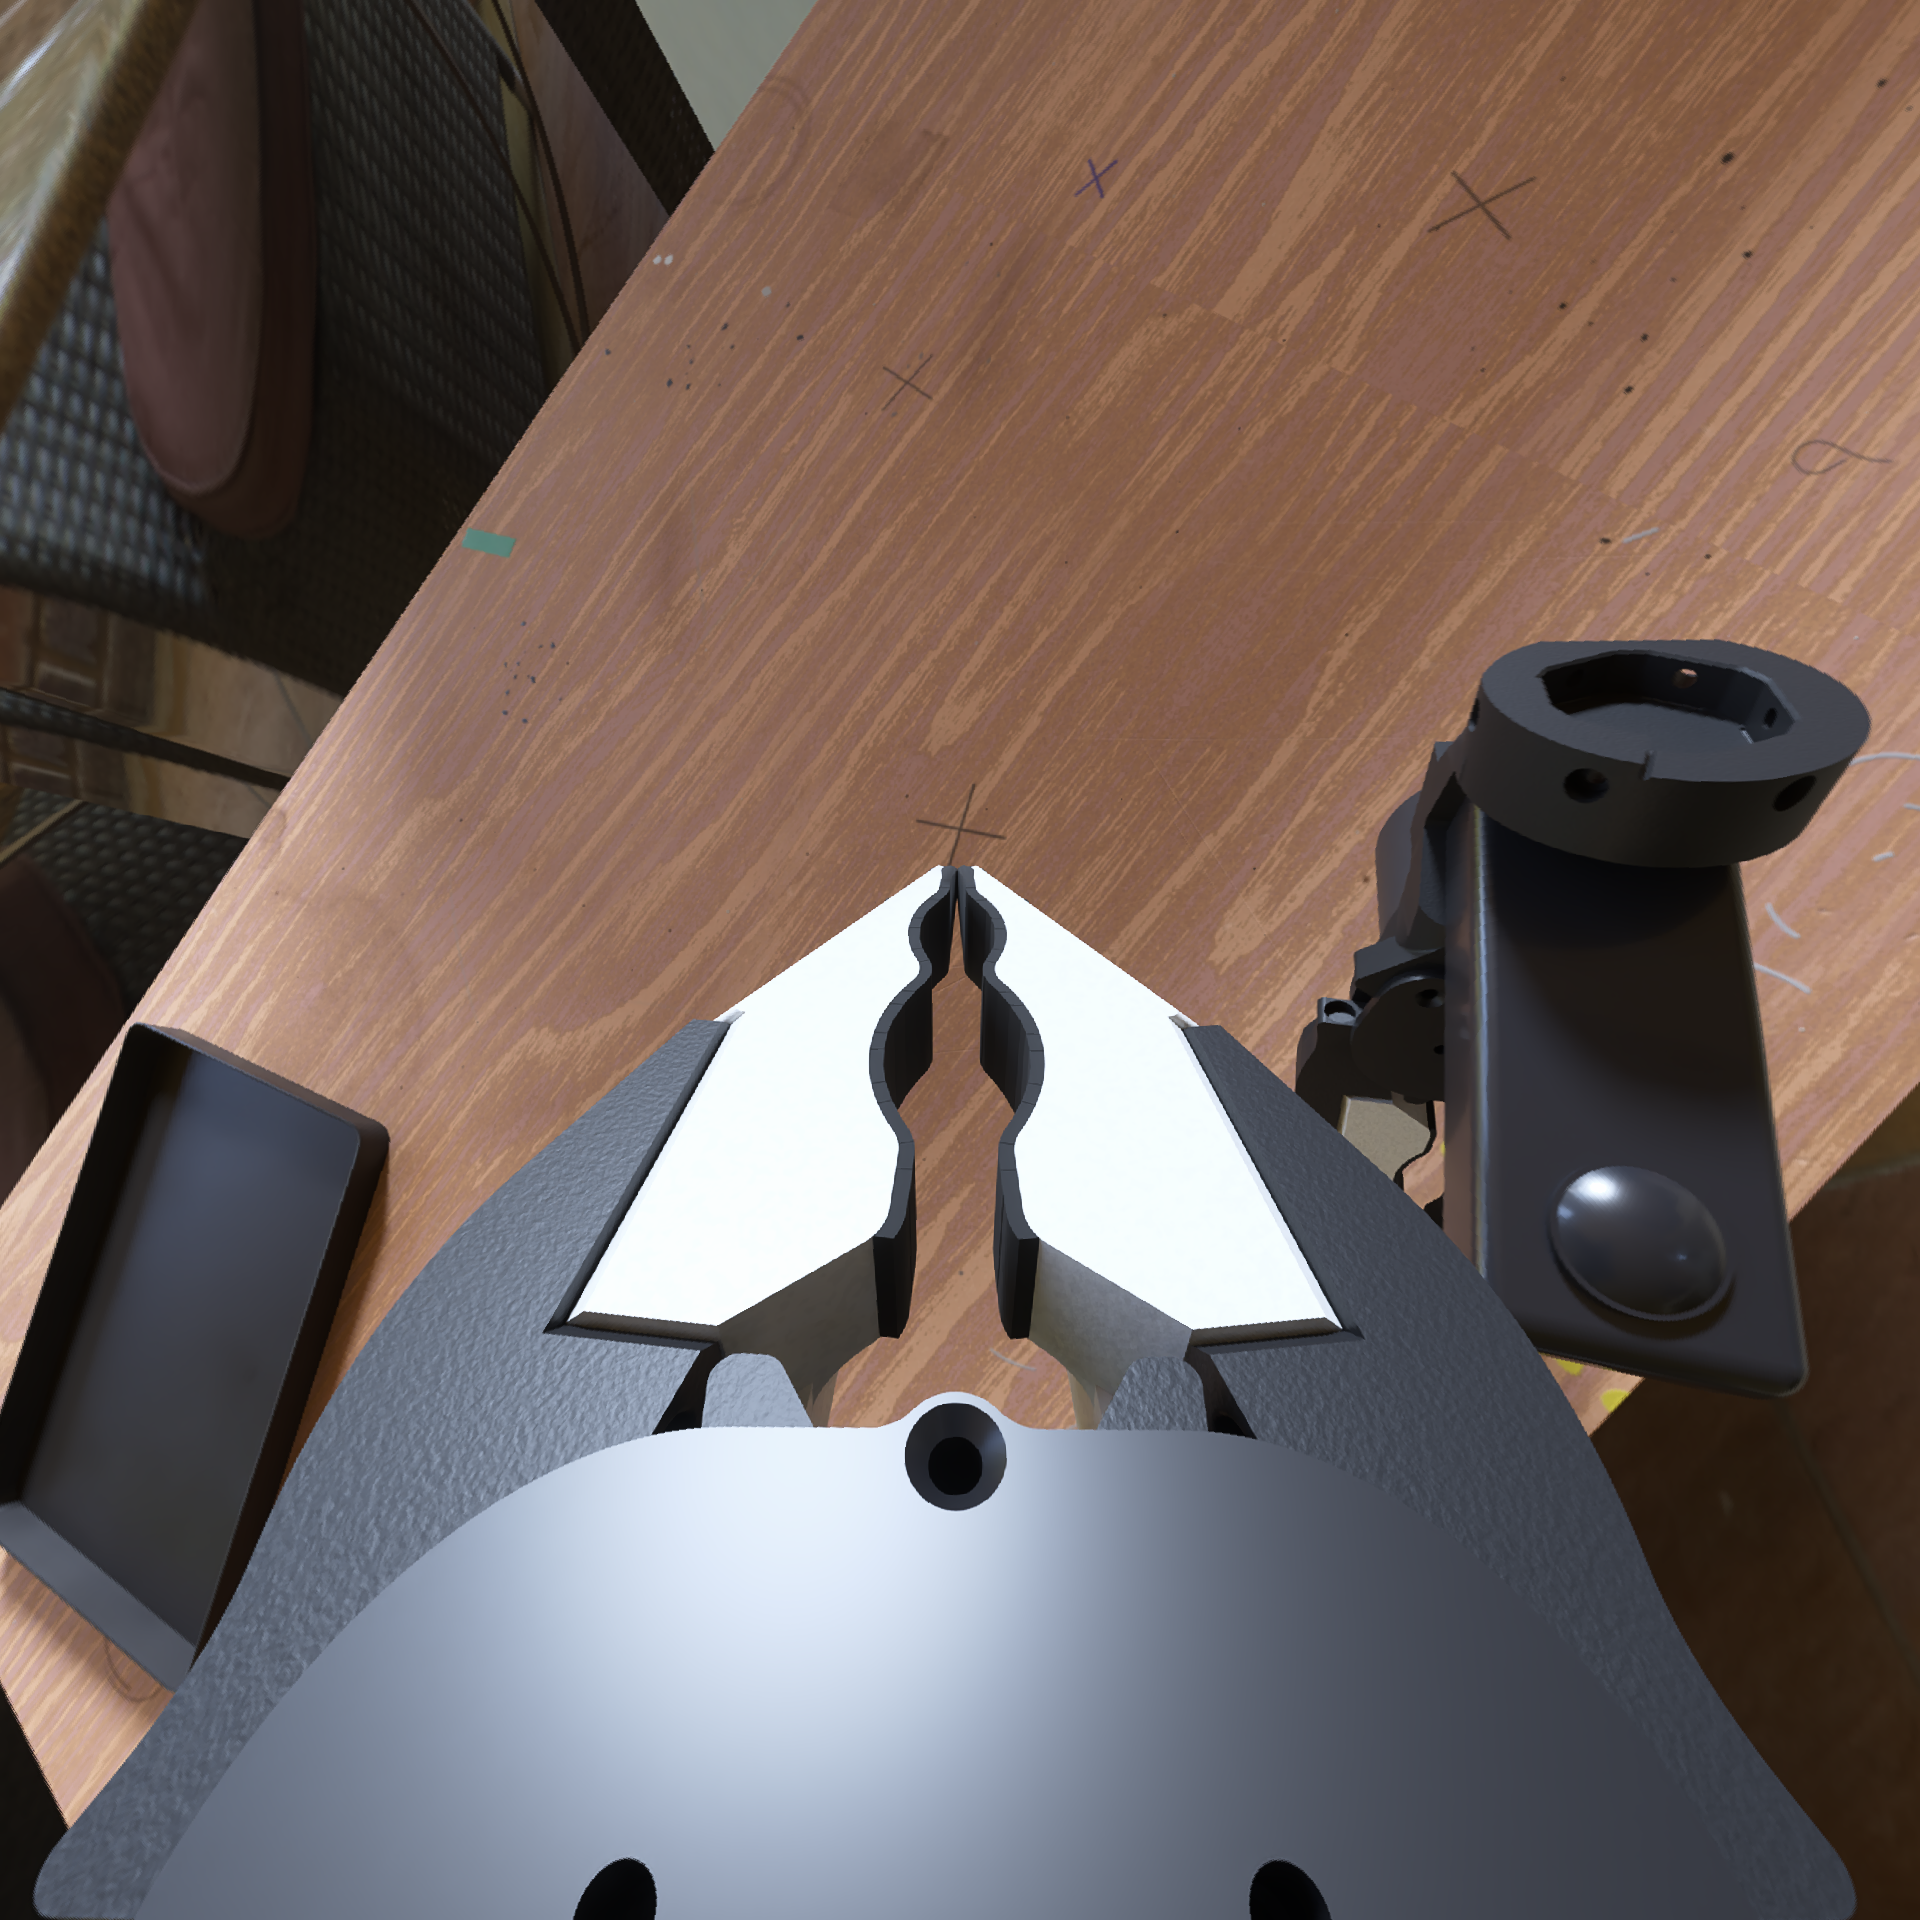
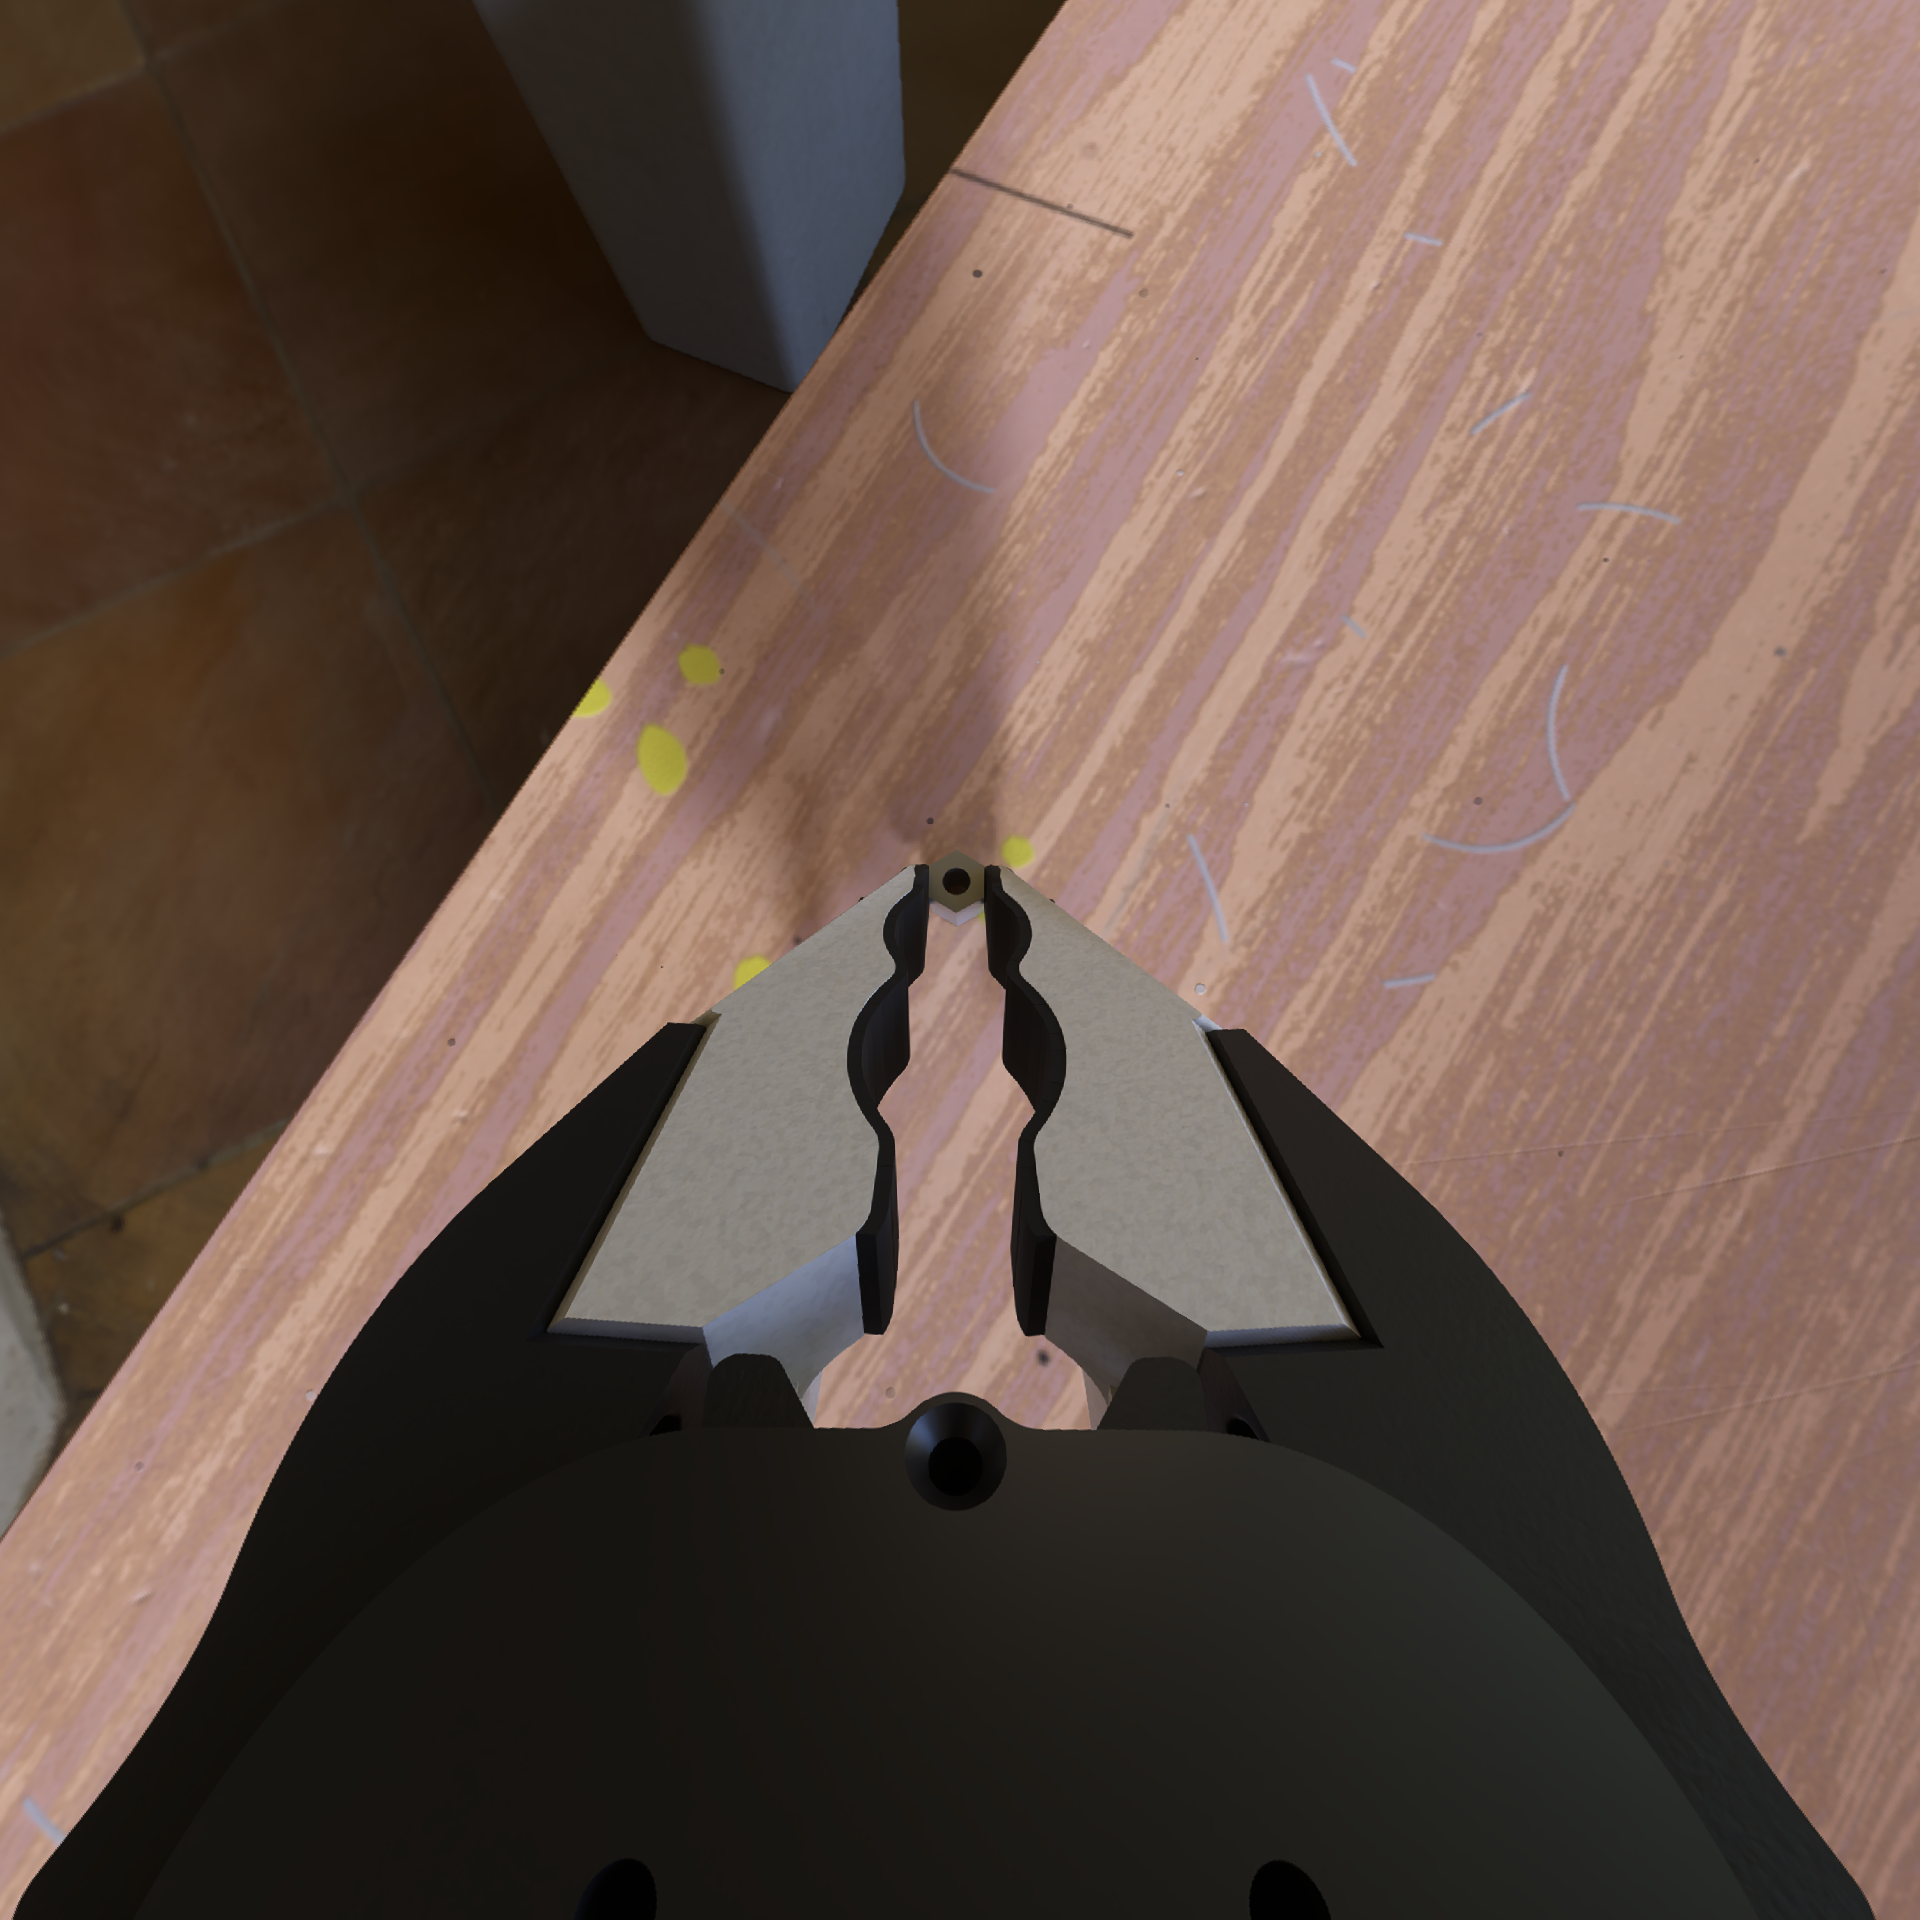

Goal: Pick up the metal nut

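With the right gripper clenched on the small hex metal nut near the surface edge, lifting straight up without loosening looks best, while the left gripper stands closed on nothing.

Wooden table – wicker chair beside it, tiled floor.

You were working in what looked like a home or café seating area used as a makeshift workbench. The wooden table carried pen crosses, dark specks, pale scratches and yellow paint spots. Beside it stood dark woven wicker chairs with reddish-brown cushions, the floor was brown tile, and a black tray sat at the table's edge
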